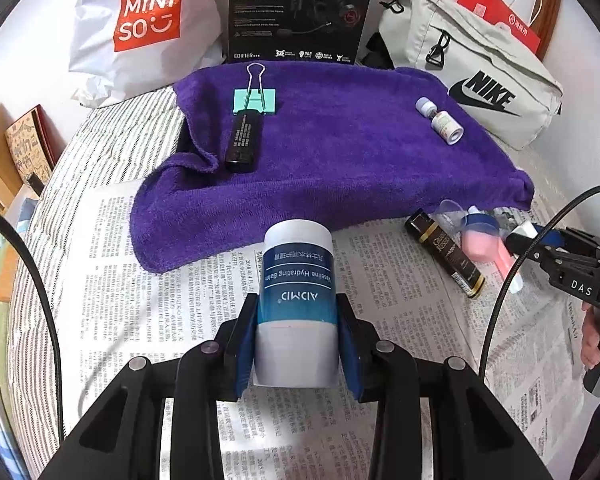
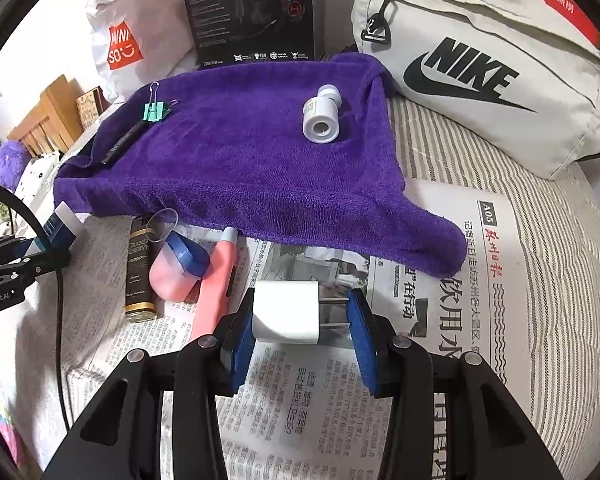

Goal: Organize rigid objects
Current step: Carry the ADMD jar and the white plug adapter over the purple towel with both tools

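Your left tongs point(image 1: 298, 316) are pinching the blue-and-white balm tube point(image 1: 298, 280) on both sides, tube held out over the newspaper point(image 1: 140, 280) just short of the purple towel point(image 1: 339, 160). Your right tongs point(image 2: 300, 316) are closed on the white plug adapter point(image 2: 286, 312): left pad flat on the body, right pad against the prong tips, also above the newspaper near the towel's front edge. On the towel: green binder clip point(image 1: 255, 100) touching the end of a black stick-shaped device point(image 1: 242, 142) at the left, small white bottle point(image 2: 320, 114) lying on its side at the right. On the newspaper just in front of the towel, a cluster: dark tube with gold bands point(image 2: 139, 272), pink bottle with blue collar and clear cap point(image 2: 176, 264), pink pen-like item point(image 2: 216, 292), all touching or nearly so; overlap makes exact contact hard to read. Behind the towel: Miniso bag point(image 1: 140, 28), black Edifier box point(image 1: 300, 8), grey Nike bag point(image 2: 479, 72). All this sits on a striped bed cover point(image 2: 559, 220).
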{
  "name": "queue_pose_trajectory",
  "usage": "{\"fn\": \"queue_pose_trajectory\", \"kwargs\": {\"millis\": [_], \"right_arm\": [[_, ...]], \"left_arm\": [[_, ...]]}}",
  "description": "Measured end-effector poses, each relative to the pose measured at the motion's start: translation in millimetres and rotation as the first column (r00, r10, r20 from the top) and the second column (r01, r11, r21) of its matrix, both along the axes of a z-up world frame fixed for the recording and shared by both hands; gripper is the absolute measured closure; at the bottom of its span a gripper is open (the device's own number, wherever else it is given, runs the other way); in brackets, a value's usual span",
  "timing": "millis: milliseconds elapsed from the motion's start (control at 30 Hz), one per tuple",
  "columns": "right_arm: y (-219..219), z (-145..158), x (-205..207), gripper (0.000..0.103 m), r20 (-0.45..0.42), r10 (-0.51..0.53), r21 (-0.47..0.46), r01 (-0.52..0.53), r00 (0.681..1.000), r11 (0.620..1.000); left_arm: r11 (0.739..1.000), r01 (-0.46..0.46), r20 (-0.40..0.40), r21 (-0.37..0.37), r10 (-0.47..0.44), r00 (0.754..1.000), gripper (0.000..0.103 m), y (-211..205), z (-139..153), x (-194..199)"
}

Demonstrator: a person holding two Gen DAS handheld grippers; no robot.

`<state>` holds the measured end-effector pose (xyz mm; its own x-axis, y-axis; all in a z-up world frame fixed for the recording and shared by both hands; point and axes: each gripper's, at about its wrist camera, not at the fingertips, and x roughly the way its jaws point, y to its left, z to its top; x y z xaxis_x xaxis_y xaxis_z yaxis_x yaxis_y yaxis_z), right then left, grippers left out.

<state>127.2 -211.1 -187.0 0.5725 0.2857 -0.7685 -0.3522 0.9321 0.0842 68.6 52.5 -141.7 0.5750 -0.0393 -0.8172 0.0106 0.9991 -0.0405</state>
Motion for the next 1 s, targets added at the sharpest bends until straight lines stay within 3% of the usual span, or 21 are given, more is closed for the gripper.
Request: {"fn": "queue_pose_trajectory", "kwargs": {"millis": [1000], "right_arm": [[-1,33,-7,0.059,0.025,0.031,0.018,-0.031,0.999,0.999]], "left_arm": [[0.999,0.030,0.068,-0.023,-0.028,0.997,0.068,-1,36,14]]}}
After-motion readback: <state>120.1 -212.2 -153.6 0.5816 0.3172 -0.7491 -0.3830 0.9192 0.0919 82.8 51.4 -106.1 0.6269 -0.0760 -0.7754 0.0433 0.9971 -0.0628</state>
